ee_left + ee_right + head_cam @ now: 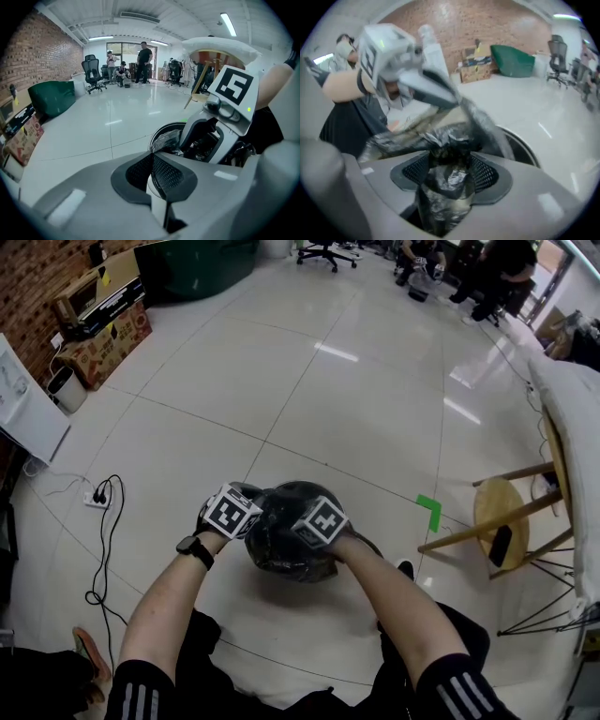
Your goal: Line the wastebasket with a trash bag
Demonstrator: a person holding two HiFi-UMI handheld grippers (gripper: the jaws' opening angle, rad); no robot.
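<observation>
The wastebasket (pixel 520 143) is found standing on the tiled floor (pixel 309 399) between the person's forearms. The black trash bag (pixel 281 526) is draped over its mouth. The left gripper (pixel 152 157) is clenched on a thin edge of the bag at the rim. The right gripper (pixel 447 164) is released, jaws wide apart, with a crumpled bunch of bag lying between them.

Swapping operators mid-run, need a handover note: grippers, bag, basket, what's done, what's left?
left gripper: shut on a fold of the black trash bag, above the wastebasket rim.
right gripper: jaws wide, bag bunched between them, apparently unclamped.
Done: bag is crumpled over the wastebasket's mouth.
Left to do: open it, push it in, fold its edge over the rim.
</observation>
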